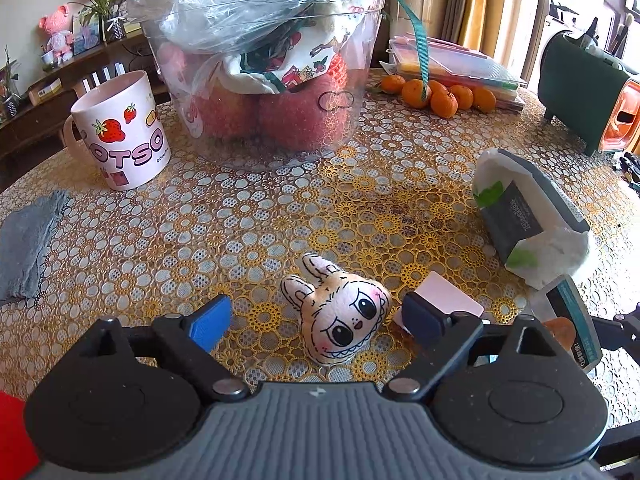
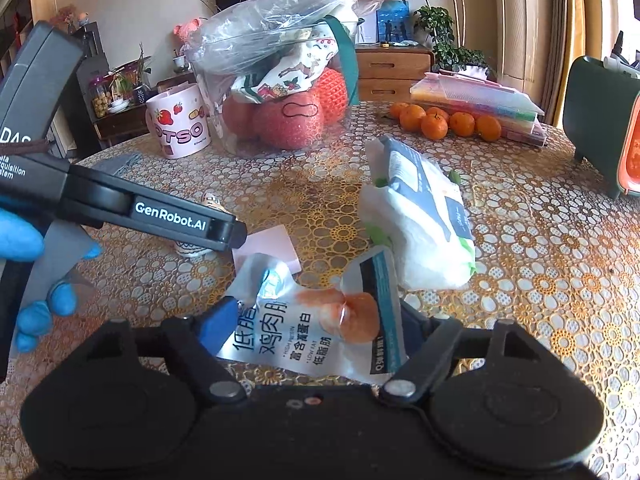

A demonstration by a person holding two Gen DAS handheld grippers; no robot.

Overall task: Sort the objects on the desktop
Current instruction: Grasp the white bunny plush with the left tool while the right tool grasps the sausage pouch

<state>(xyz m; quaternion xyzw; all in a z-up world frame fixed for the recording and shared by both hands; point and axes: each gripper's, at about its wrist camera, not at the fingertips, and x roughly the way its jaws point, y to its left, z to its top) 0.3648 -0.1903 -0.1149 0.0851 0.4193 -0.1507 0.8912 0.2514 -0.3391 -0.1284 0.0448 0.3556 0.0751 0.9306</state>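
Note:
A pink plush bunny face (image 1: 340, 312) lies on the flower-patterned tablecloth (image 1: 280, 208), between the blue pads of my left gripper (image 1: 316, 320). The jaws are open; a gap shows beside the left pad (image 1: 210, 322), and the right one sits close to the toy. In the right wrist view a silver snack packet (image 2: 304, 332) with an orange picture lies between the fingers of my right gripper (image 2: 320, 322). Its jaws stand open and wide. The left pad (image 2: 222, 320) is at the packet's edge, and the packet hides the right pad. A blue-gloved hand (image 2: 24, 236) holds the left gripper (image 2: 224, 236) over the bunny.
A pink card (image 1: 444, 296) lies beside the bunny. A white tissue pack (image 2: 420, 216) is to the right. Behind stand a strawberry mug (image 1: 120, 132), a clear tub (image 1: 272, 92) of apples and bags, tangerines (image 1: 440, 96), stacked folders (image 2: 480, 108) and a green appliance (image 1: 588, 92). A grey cloth (image 1: 28, 240) lies far left.

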